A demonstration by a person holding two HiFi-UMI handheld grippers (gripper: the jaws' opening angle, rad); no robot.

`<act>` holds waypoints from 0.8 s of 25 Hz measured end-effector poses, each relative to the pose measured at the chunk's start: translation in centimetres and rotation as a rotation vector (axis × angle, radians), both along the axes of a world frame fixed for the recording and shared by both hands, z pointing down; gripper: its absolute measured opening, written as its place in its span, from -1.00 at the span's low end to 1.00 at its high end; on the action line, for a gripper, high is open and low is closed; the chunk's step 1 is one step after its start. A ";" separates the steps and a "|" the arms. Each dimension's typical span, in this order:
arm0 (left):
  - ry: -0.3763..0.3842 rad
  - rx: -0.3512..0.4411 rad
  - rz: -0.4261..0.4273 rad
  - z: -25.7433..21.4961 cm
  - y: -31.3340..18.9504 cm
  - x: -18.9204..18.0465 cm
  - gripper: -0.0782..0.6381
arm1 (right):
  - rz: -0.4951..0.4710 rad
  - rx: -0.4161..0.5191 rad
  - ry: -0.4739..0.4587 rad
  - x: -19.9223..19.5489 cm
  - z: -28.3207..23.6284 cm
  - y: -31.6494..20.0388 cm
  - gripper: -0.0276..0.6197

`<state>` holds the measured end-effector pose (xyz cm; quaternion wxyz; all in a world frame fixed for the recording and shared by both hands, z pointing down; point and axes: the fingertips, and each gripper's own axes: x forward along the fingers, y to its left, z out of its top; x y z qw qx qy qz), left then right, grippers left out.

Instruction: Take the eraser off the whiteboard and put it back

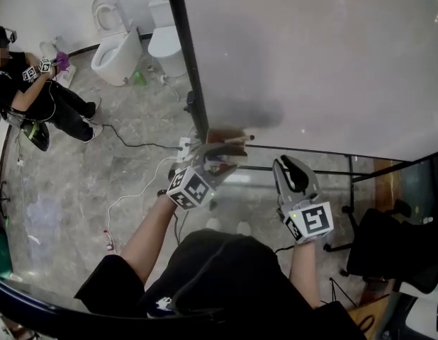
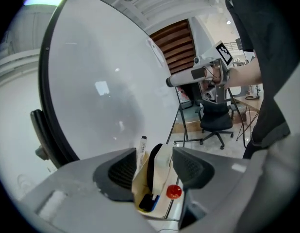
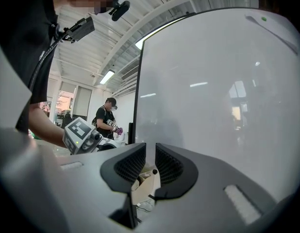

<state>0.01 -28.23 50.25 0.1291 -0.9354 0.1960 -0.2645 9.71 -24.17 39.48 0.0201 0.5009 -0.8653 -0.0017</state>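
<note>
The left gripper (image 1: 227,159) reaches to the lower corner of the whiteboard (image 1: 311,55), where a small cardboard holder (image 2: 141,181) sits at the board's bottom edge. Its jaws stand wide apart, one on each side of the holder's contents.

Between them the eraser (image 2: 161,166) stands on edge inside the holder, with its white back towards one pad and its black felt face towards the other. The pad on the white side is just beside the eraser and the other is clear of it, so nothing is clamped.

In the same holder a marker with a black cap (image 2: 142,147) stands upright against the cardboard wall. A blue-capped marker (image 2: 147,203) lies low at the front, and a small red round piece (image 2: 174,191) sits just beside the eraser's lower end.

The right gripper (image 1: 290,165) is held further along the board's lower edge, well apart from the holder. Its jaws are a narrow gap apart with nothing between them, and the cardboard holder shows only in the distance through that gap.

A black office chair (image 2: 215,123) stands on the floor beyond the whiteboard's stand. In the head view a second person (image 1: 35,91) sits off to the far left.
</note>
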 end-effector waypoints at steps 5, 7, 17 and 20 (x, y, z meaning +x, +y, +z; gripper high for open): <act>0.103 -0.009 -0.098 -2.2 0.4 -2.3 -0.16 | -0.096 0.013 0.007 -2.8 -0.4 -0.8 -0.71; 0.165 -0.006 -0.139 -3.7 0.3 -3.3 -0.28 | -0.131 0.017 0.011 -3.9 -0.5 -1.0 -0.71; 0.467 -0.037 -0.364 -8.3 -0.3 -9.2 -0.76 | -0.211 0.035 0.016 -6.6 -1.3 -1.4 -0.75; 0.510 -0.032 -0.398 -9.0 -0.4 -10.1 -0.76 | -0.224 0.039 0.014 -6.8 -1.5 -1.4 -0.78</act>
